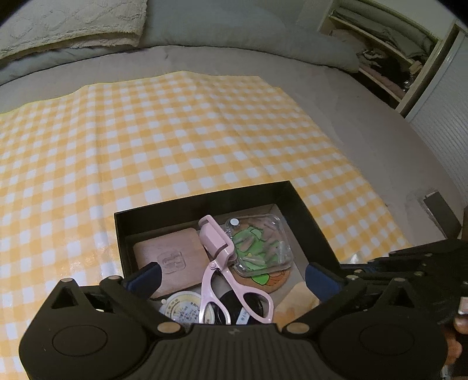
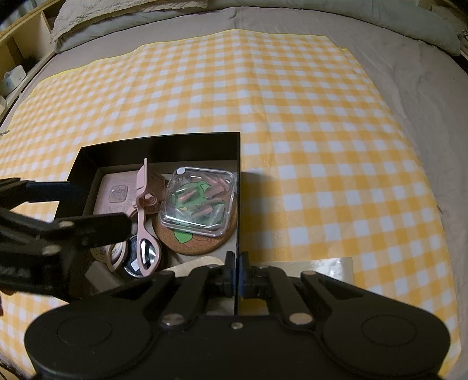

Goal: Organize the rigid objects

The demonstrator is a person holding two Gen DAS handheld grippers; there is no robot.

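A black box (image 1: 201, 198) (image 2: 158, 143) sits on the yellow checked cloth and holds several items. Inside lie a pink eyelash curler (image 1: 222, 263) (image 2: 143, 204), a clear square case (image 1: 257, 245) (image 2: 199, 198) on a cork coaster (image 2: 193, 242), a wooden block (image 1: 169, 257) and round tins (image 1: 187, 309). My left gripper (image 1: 234, 277) is open and empty above the box's near side. My right gripper (image 2: 236, 274) is shut on the box's right wall (image 2: 238, 204) near its front corner.
The yellow checked cloth (image 1: 146, 146) (image 2: 321, 146) covers a grey bed. Pillows (image 1: 73, 26) lie at the far edge. A shelf unit (image 1: 395, 52) stands at the right. A flat card or lid (image 2: 330, 266) lies beside the box.
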